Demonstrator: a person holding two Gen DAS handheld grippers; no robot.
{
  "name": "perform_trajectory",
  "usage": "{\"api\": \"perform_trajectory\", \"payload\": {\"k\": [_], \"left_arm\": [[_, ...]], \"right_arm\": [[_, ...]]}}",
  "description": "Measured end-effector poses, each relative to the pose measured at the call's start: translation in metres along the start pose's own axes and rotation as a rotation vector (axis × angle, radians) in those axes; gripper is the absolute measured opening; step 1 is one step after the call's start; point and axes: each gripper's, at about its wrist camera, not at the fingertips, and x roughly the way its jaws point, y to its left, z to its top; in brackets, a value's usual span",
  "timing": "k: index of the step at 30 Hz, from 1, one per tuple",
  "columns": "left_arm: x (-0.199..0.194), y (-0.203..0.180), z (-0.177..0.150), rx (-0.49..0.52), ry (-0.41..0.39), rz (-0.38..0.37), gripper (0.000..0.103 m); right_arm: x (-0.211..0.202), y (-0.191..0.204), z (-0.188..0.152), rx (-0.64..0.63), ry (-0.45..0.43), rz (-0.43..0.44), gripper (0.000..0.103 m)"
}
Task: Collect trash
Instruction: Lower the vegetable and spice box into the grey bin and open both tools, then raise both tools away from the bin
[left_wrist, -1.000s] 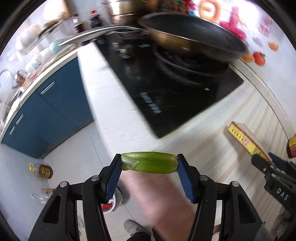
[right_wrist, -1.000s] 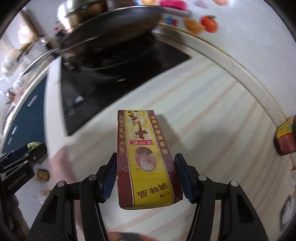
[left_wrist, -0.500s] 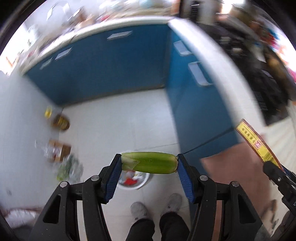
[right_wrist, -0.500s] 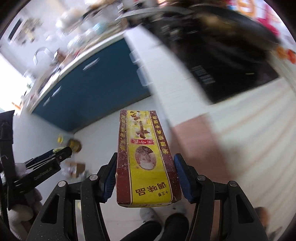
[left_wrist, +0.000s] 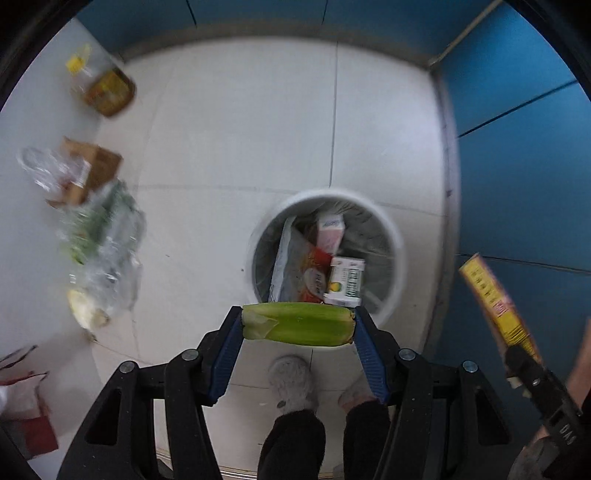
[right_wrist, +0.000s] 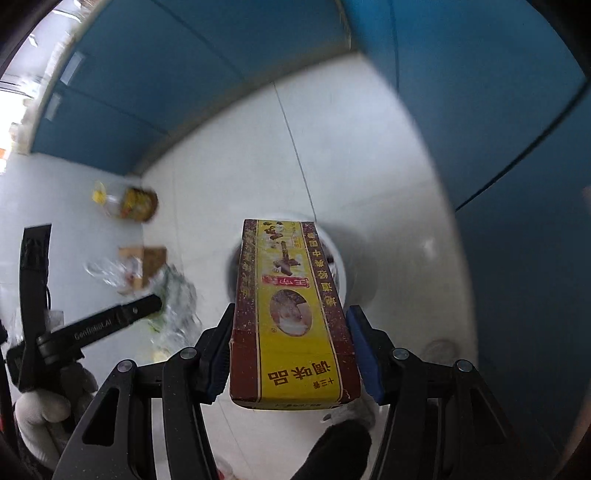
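Note:
My left gripper (left_wrist: 298, 325) is shut on a green corn cob piece (left_wrist: 298, 324), held crosswise just above the near rim of a round white trash bin (left_wrist: 394, 236) on the floor. The bin holds cartons and a wrapper. My right gripper (right_wrist: 290, 343) is shut on a long yellow and dark red seasoning box (right_wrist: 291, 306), held over the floor with the bin (right_wrist: 341, 275) mostly hidden behind it. The box also shows at the right of the left wrist view (left_wrist: 495, 299). The left gripper's body shows at the left of the right wrist view (right_wrist: 85, 328).
Blue cabinet doors (left_wrist: 524, 155) stand to the right and at the back. An oil bottle (left_wrist: 103, 86), a cardboard box (left_wrist: 88, 170) and plastic bags with greens (left_wrist: 99, 251) lie on the white tiled floor at the left. The person's feet (left_wrist: 295, 380) are below the left gripper.
Both grippers have swung from the countertop and stove down toward the floor. The bin is now close below the left gripper. Both still hold their items.

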Motion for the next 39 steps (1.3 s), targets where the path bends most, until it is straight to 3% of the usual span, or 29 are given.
{"api": "perform_trajectory", "payload": {"k": [2,7,9,10,11,13,16,19,25,29,39], "left_arm": [[0.050,0.009,0.011,-0.005,0.058,-0.007,0.056],[0.107,0.017,0.024,-0.004,0.128,-0.011,0.057],[0.105,0.019,0.024,-0.001,0.113,0.008,0.073],[0.102,0.021,0.023,-0.001,0.102,0.009,0.093],[0.096,0.024,0.021,-0.006,0.094,0.014,0.103],[0.087,0.029,0.018,-0.019,0.083,0.014,0.103],[0.057,0.033,0.007,-0.036,0.055,0.022,0.103],[0.020,0.034,-0.005,-0.037,0.012,0.051,0.103],[-0.094,0.029,-0.044,-0.013,-0.190,0.107,0.103],[-0.177,0.023,-0.071,0.024,-0.312,0.133,0.103],[-0.362,-0.003,-0.155,0.063,-0.507,0.075,0.103]], "right_arm": [[0.059,-0.006,0.004,-0.018,0.060,-0.009,0.059],[0.149,-0.012,0.017,-0.066,0.183,-0.041,0.062],[0.164,-0.009,0.019,-0.094,0.225,-0.066,0.066],[0.167,-0.007,0.019,-0.109,0.228,-0.083,0.069],[0.166,-0.006,0.018,-0.120,0.228,-0.088,0.079],[0.155,-0.003,0.017,-0.132,0.219,-0.098,0.091],[0.129,0.000,0.016,-0.154,0.195,-0.130,0.092],[0.090,0.014,0.011,-0.198,0.147,-0.186,0.102],[-0.007,0.055,-0.012,-0.288,0.023,-0.325,0.103],[-0.085,0.083,-0.027,-0.307,-0.061,-0.334,0.103],[-0.304,0.139,-0.072,-0.360,-0.289,-0.346,0.103]]}}
